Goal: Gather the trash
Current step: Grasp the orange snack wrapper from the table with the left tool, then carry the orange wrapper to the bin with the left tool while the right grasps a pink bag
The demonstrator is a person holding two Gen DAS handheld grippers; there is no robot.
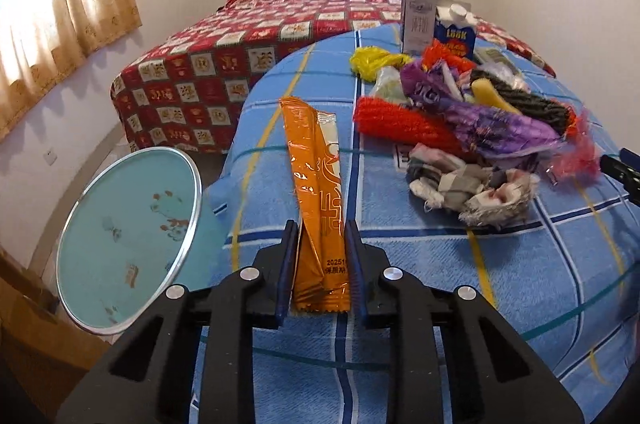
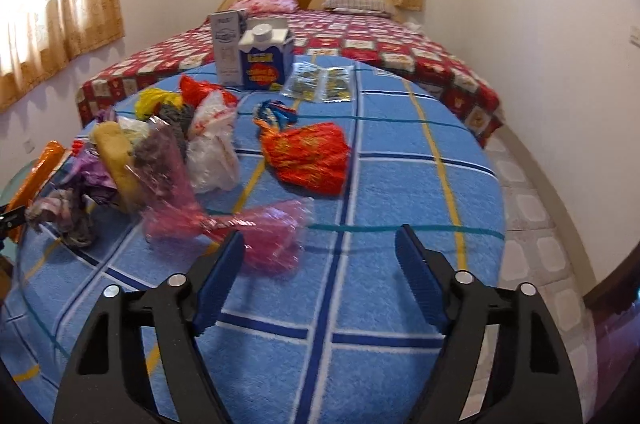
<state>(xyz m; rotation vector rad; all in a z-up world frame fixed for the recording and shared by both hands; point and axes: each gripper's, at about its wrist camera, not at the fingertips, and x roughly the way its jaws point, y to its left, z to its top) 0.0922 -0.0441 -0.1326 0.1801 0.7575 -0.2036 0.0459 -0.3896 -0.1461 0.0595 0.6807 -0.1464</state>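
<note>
On blue cloth (image 1: 420, 248), left hand-held gripper (image 1: 322, 264) clamps orange wrapper (image 1: 316, 183); right (image 2: 320, 276) apart nr pink wrapper (image 2: 272, 236).

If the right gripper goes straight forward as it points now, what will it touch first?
Probably the blue checked cloth. The open right gripper has only bare cloth ahead between its fingers. The pink wrapper lies just left of that line, by the left finger; depth is unclear.

Orange snack wrapper (image 1: 318, 207): printed digits "20251" near its lower end, Chinese characters beneath, not legible. Blue carton (image 1: 454, 33): "LOOK" in white letters. Tall white box (image 1: 418, 17): print too small to read.
</note>
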